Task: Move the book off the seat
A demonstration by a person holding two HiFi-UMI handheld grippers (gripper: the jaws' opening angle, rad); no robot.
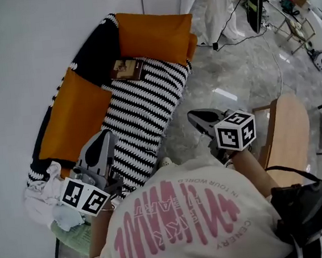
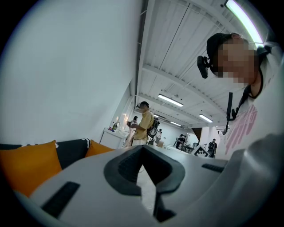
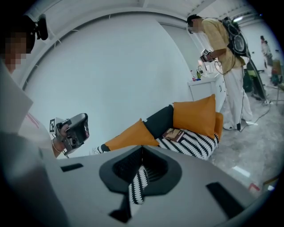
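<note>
- White wall (image 1: 20, 43) fills the left of your head view, and grey marbled floor (image 1: 229, 72) fills the upper right.
- One seat (image 1: 142, 110), covered in black-and-white stripes, runs along the wall.
- Count two cushions: a near orange cushion (image 1: 74, 114) on the wall side and a far orange cushion (image 1: 154, 37) at the seat's end.
- One book (image 1: 127, 69) lies flat on the stripes, just in front of the far orange cushion and well apart from both grippers.
- Your left gripper (image 1: 105, 135) points roughly level along the seat's near end, jaws closed on nothing.
- Your right gripper (image 1: 194, 116) is above the floor beside the seat, tilted downward, jaws closed and empty.
- One wooden chair (image 1: 287, 129) stands at your right.
</note>
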